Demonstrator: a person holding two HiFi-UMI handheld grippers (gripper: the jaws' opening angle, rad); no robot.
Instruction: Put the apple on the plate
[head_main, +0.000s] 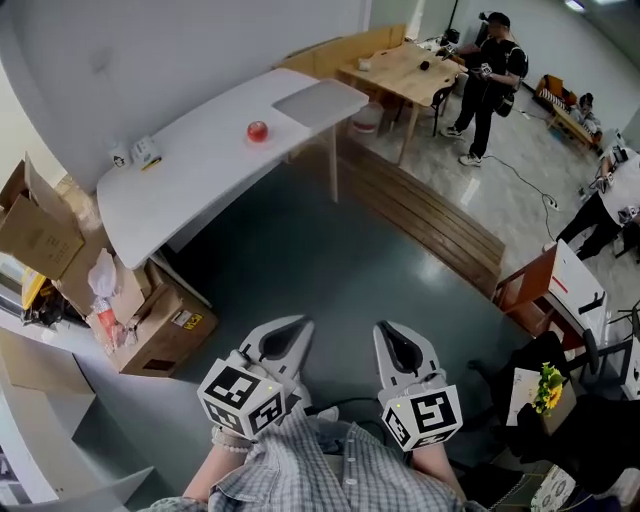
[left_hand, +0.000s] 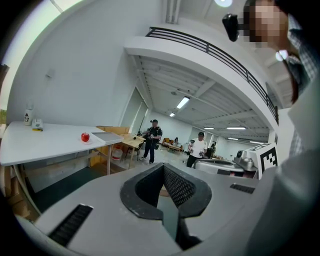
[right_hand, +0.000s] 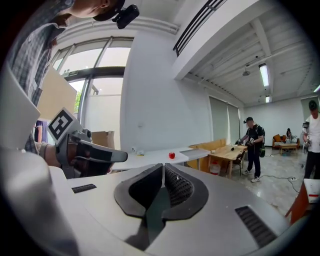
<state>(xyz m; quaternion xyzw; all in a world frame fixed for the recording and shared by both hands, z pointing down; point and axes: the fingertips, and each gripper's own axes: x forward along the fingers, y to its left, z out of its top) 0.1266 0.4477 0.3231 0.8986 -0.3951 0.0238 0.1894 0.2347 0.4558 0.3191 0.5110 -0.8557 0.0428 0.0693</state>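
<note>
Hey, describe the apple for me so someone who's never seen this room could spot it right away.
Look to the long white table against the wall. Toward its end nearest the wooden table, beside a flat grey panel, sits the apple. It is the only round, red thing on that white top; the small items at its other end are whitish.

At eleven o'clock, the apple (head_main: 258, 131) on the white table (head_main: 200, 175) was too small to show what lay under it. Two small containers (head_main: 133, 153) at ten o'clock were too tiny to identify. Cardboard boxes (head_main: 40, 235) at nine o'clock ran off the left edge.
</note>
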